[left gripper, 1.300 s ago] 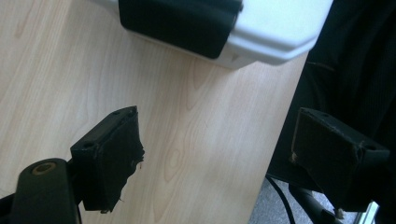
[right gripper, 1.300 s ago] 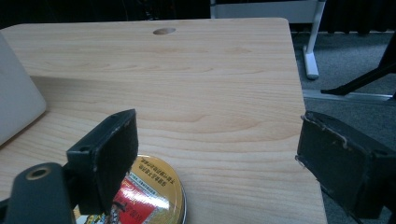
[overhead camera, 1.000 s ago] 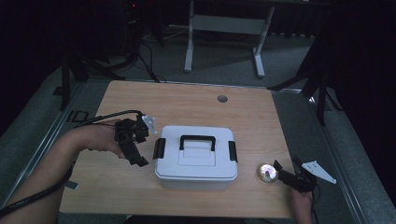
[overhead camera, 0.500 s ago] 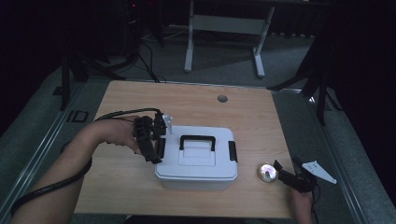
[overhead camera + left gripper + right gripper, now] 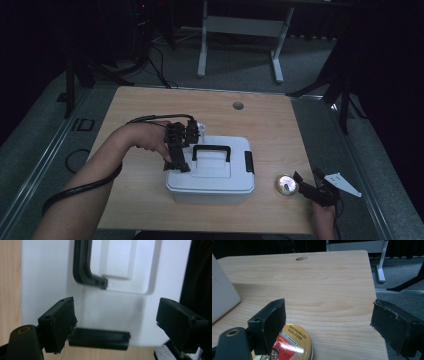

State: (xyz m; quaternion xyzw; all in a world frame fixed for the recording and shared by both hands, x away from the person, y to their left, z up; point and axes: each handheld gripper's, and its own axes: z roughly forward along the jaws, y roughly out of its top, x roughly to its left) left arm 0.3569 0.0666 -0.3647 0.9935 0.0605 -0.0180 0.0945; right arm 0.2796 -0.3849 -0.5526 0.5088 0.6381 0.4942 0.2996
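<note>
Light: the room is dim, and the far side at 12 o'clock is almost black.
Floor (image 5: 45,150): grey carpet all around the desk.
Desk (image 5: 150,107): light wood, with a small round hole (image 5: 238,106) near its 12 o'clock edge.
Frame (image 5: 240,25): a pale grey metal stand with two legs stands on the floor past the desk, at 12 o'clock.
Dark stands (image 5: 340,75): black legs rise from the floor at 2 o'clock, and more at 10 o'clock.
Cables (image 5: 160,70): thin black wires lie on the floor at 11 o'clock.
</note>
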